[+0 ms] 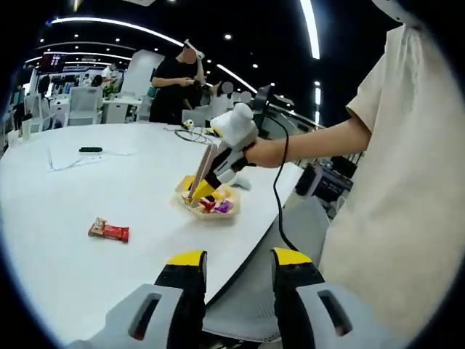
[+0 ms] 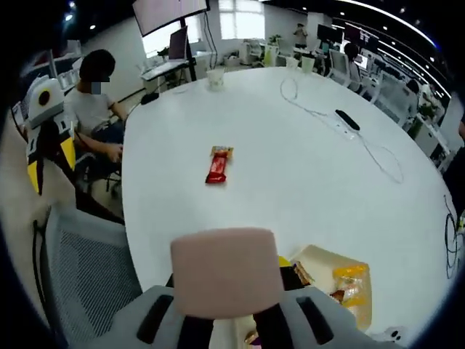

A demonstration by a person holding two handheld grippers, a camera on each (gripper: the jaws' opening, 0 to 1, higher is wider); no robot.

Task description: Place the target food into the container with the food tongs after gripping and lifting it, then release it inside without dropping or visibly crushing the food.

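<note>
2 views look across a round white desk (image 1: 87,189). In the left gripper view, the left gripper (image 1: 236,280) hangs over the near edge of the desk with its yellow-tipped fingers (image 1: 185,260) set apart and nothing between them. Farther along the edge, the right gripper (image 1: 205,185), held in a person's hand (image 1: 263,153), points down into a shallow tray (image 1: 211,213) of wrapped snacks (image 1: 218,206), and holds pale tongs (image 1: 205,166) that reach down into the tray. Whether the tongs grip any food I cannot tell. 1 red-wrapped snack bar (image 1: 109,230) lies alone on the desk, well apart from the tray.

In the right gripper view, the broad pale end of the tongs (image 2: 225,280) sits clamped between the right gripper's fingers, covering their tips. The tray (image 2: 314,256) shows just beside it, with orange and dark wrappers (image 2: 347,287) inside. The red snack bar (image 2: 219,164) lies farther out on the desk. A black cable (image 2: 363,145) trails across the far side, and a mesh chair (image 2: 87,269) stands at the desk's edge. A seated person (image 2: 91,105) is beyond it.
</note>
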